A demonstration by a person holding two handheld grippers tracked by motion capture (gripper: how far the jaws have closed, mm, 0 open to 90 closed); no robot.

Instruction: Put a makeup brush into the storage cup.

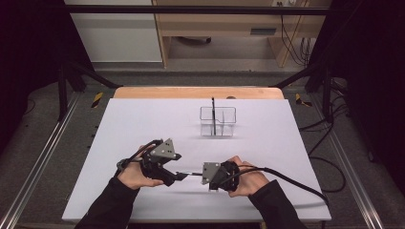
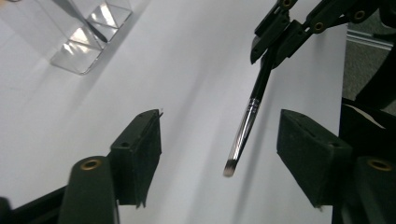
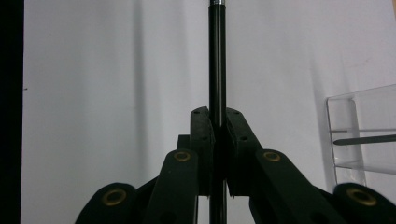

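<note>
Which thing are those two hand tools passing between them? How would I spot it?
Start at the white table, near its front edge, between the two hands. The thin black brush with silver collar and flat tip is pinched in the right tool; another dark stick stands far back in the clear holder.

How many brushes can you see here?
2. One brush is clamped by its black handle in the right gripper, bristles between the open jaws of the left gripper. A second brush stands in the clear organizer farther back on the table.
</note>
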